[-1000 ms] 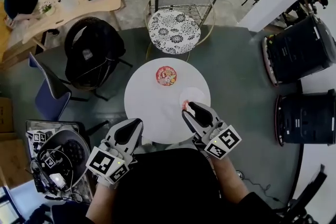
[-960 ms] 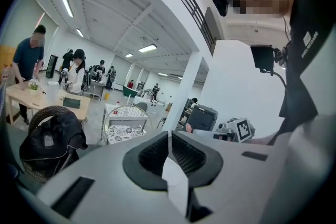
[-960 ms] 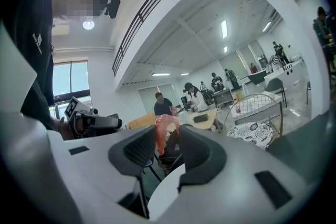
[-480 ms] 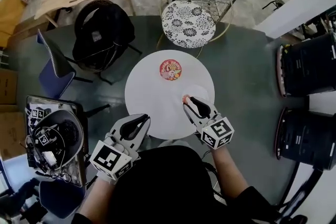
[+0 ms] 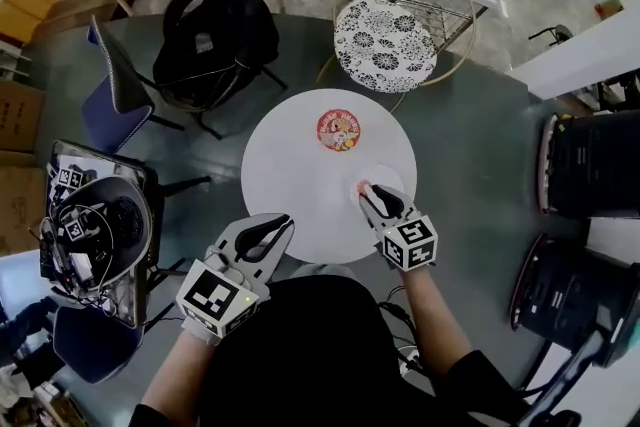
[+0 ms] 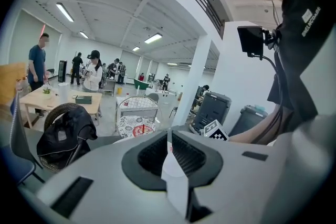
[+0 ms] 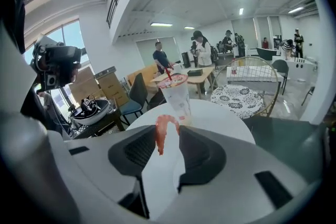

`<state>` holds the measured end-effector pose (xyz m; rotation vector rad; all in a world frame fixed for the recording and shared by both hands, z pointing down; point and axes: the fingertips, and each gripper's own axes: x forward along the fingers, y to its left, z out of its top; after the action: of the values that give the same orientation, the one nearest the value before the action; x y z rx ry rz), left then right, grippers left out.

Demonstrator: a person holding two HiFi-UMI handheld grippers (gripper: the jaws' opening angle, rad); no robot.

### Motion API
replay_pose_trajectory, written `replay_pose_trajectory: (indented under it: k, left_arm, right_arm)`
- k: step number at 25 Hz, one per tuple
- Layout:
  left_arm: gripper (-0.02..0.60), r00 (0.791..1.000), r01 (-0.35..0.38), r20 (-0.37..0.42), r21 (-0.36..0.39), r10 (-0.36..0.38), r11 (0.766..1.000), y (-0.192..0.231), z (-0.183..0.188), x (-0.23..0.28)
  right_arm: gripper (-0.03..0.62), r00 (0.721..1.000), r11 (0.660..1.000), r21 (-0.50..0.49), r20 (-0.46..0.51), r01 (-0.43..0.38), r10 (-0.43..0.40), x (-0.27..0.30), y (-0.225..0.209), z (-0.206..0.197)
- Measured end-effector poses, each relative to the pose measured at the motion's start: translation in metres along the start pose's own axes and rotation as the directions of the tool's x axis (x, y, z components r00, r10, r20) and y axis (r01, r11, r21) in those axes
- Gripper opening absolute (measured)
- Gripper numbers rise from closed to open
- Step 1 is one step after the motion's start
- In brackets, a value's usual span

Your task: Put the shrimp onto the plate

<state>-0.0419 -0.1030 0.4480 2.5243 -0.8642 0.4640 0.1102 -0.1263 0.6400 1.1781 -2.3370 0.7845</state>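
A pink shrimp hangs pinched between the tips of my right gripper, which is shut on it above the right part of the round white table. A faint white plate lies on the table just beyond and to the right of the shrimp. My left gripper hovers at the table's near edge, its jaws together with nothing between them.
A cup with a red printed lid stands at the table's far side. A wire chair with a patterned cushion is behind the table. A black chair and a cart of gear are to the left, dark bins to the right.
The head view has drifted, so the table sits further right and lower in it. My right gripper still holds the shrimp by the plate's near edge. The left gripper has barely moved.
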Motion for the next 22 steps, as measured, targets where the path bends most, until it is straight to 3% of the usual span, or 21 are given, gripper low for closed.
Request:
replay_pose_trajectory:
  k: [9,22]
  left_arm:
    - [0.009,0.999,-0.018,-0.026,0.024,0.019,1.0,-0.006,-0.014,0.007]
    - [0.009,0.997,-0.064,-0.049,-0.01,0.063,0.998,-0.005,-0.025,0.004]
  right_arm:
    - [0.146,0.984,0.999,-0.011,-0.175,0.038,-0.04,0.027,-0.034,-0.054]
    - [0.147,0.932,0.996,-0.069,-0.355,0.051,-0.073,0.053,-0.056,-0.107]
